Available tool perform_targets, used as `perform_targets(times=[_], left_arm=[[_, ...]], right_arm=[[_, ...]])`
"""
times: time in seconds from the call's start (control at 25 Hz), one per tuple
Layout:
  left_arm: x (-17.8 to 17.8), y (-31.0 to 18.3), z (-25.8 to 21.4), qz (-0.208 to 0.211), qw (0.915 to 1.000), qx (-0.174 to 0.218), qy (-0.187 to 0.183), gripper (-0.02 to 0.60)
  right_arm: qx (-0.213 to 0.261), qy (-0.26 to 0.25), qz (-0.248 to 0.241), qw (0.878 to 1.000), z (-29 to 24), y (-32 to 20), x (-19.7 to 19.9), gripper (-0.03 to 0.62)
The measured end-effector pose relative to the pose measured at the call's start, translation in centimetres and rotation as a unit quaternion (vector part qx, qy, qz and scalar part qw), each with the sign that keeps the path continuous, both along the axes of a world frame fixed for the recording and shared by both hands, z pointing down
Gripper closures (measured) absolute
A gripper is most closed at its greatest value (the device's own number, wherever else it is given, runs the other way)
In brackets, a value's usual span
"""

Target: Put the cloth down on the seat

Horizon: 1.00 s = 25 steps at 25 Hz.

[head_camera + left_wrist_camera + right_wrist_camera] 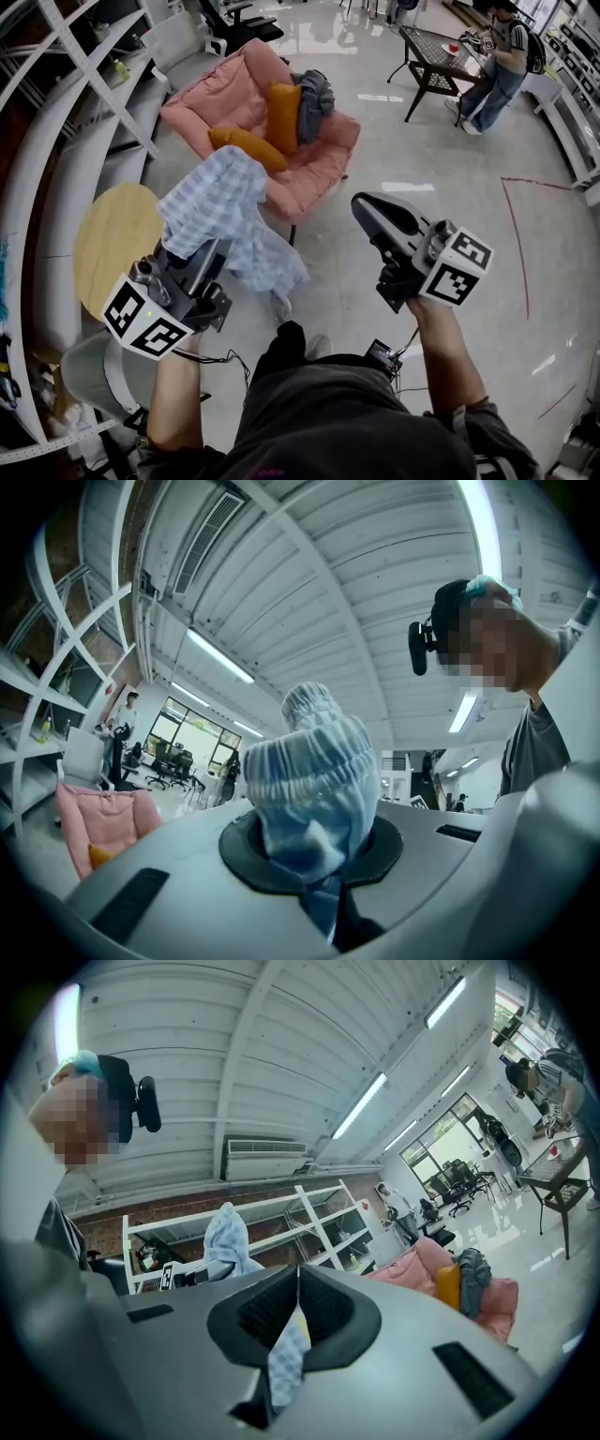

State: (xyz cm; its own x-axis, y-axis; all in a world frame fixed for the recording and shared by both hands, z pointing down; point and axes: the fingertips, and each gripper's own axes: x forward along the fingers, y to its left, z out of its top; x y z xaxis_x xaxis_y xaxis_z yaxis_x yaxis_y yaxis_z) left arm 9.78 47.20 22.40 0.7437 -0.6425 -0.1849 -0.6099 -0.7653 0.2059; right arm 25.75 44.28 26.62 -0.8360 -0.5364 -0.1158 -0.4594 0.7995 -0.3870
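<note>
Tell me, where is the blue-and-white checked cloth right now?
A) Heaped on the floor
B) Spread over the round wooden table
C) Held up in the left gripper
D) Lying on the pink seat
C: the left gripper is shut on the checked cloth, which hangs from it in the air and does not yet lie on the pink seat.

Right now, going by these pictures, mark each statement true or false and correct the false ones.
1. The left gripper is shut on the cloth. True.
2. The cloth lies on the pink seat. False: it hangs from the gripper, off the seat.
3. Two orange cushions are on the seat. True.
4. The round table is black. False: its top is light wood.
</note>
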Motion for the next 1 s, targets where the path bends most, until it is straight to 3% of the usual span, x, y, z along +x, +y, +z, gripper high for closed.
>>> perform_targets(times=[0.36, 1.0], left_arm=[[-2.2, -7.4, -0.2, 0.015, 0.9999, 0.005, 0.002, 0.534], [-9.1, -22.5, 2.8, 0.038, 0.9984, -0.034, 0.023, 0.534]], right_arm=[[-0.007, 0.007, 0.003, 1.0, 0.3, -7.4, -2.9, 0.577], [-0.033, 0.025, 0.016, 0.999, 1.8, -21.9, -11.2, 0.577]])
